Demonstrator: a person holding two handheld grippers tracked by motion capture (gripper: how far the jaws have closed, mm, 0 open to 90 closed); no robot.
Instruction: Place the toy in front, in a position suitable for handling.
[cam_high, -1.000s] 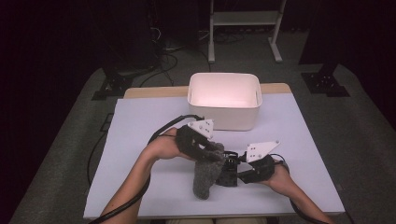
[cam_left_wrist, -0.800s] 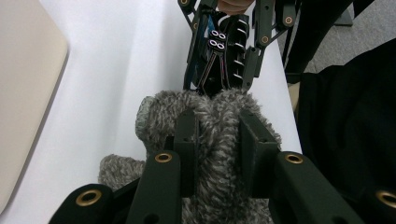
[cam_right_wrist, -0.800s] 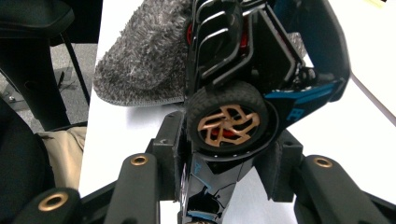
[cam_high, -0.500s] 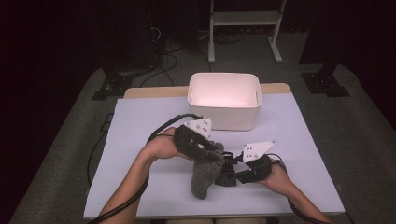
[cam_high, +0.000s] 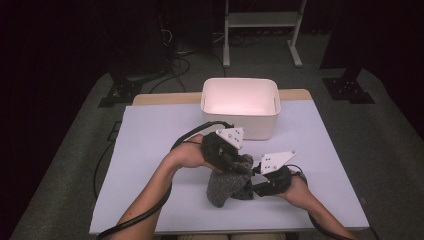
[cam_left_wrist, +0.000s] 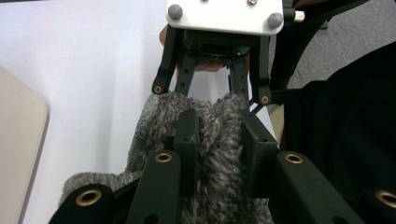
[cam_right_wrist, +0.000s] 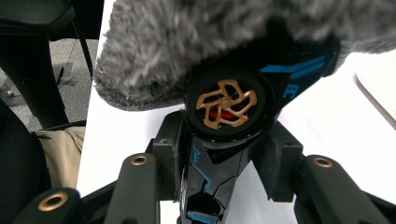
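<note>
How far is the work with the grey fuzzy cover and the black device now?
Done: both are gripped. The right gripper clamps the black device; the left gripper pinches the grey fuzzy cover. In hand: the cover overlaps the device's top end. Left: possibly the white bin, which holds neither.

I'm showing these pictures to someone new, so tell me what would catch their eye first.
First, the fuzzy grey cover at the near middle of the white table, pinched in the left tool. The right tool clamps a black device with blue markings and a copper-coloured fan grille, its upper part tucked inside that cover. Behind them, an empty white bin stands at the table's far edge.
</note>
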